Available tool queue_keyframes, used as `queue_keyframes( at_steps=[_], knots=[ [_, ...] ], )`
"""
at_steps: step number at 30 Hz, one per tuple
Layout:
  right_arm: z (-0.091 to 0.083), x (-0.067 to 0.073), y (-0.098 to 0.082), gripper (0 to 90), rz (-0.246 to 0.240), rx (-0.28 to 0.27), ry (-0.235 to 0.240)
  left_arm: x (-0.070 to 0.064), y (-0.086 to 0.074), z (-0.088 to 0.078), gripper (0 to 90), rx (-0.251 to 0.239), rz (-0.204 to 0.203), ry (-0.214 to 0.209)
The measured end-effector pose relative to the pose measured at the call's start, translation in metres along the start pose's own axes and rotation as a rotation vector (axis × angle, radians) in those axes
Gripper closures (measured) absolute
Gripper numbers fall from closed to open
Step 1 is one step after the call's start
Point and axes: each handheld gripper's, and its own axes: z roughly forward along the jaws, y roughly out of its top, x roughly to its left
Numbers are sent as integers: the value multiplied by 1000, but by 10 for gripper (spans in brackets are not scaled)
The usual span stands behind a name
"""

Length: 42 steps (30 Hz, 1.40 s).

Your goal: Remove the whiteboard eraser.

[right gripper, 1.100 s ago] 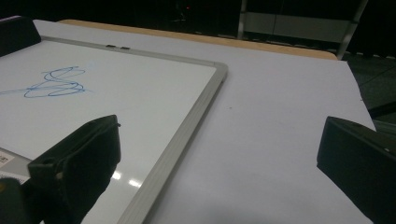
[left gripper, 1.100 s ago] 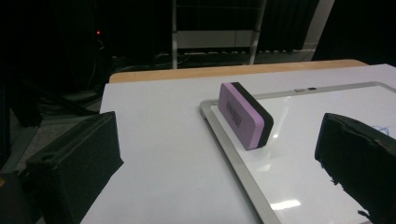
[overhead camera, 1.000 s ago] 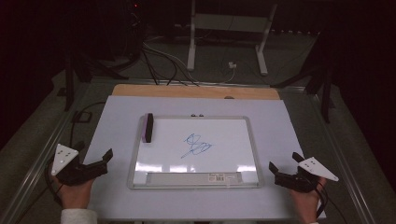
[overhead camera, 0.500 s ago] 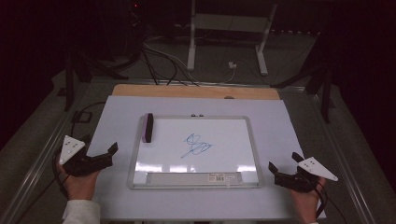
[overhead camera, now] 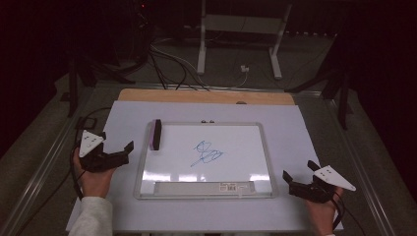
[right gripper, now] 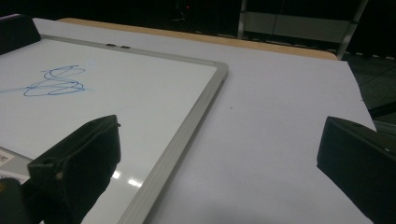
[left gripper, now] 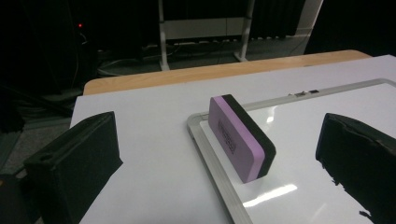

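A white whiteboard (overhead camera: 236, 142) with a grey frame lies flat in the middle of the table, and a blue scribble (overhead camera: 206, 153) is drawn near its centre. A purple and black eraser (overhead camera: 157, 134) stands on its edge at the board's far left corner. My left gripper (overhead camera: 117, 142) is open, just left of the board and short of the eraser. In the left gripper view the eraser (left gripper: 240, 137) sits ahead between the wide-apart jaws of the left gripper (left gripper: 219, 140). My right gripper (overhead camera: 299, 170) is open at the board's near right corner, with nothing between its fingers. The right gripper view shows the scribble (right gripper: 53, 81) and the board's frame (right gripper: 187, 126).
A white sheet (overhead camera: 295, 128) covers the table, with a wooden strip (overhead camera: 206, 96) along its far edge. A label strip (overhead camera: 204, 187) runs along the board's near edge. Cables (overhead camera: 172, 64) and a stand's legs (overhead camera: 238, 44) lie on the floor beyond the table.
My left gripper has moved forward and a little right, closer to the eraser. The right gripper, board and eraser have stayed put.
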Motion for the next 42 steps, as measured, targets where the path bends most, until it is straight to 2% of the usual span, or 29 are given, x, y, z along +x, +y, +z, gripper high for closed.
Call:
queue_keyframes(
  at_steps=[9,28,42],
  knots=[
    [0,0,0,1,1,2,-2,4,1,25,7,31,-21,7],
    [2,1,0,1,-6,7,3,7,7,57,10,102,-27,20],
    [2,0,0,1,-8,7,1,5,4,76,11,139,-53,-2]
  ],
)
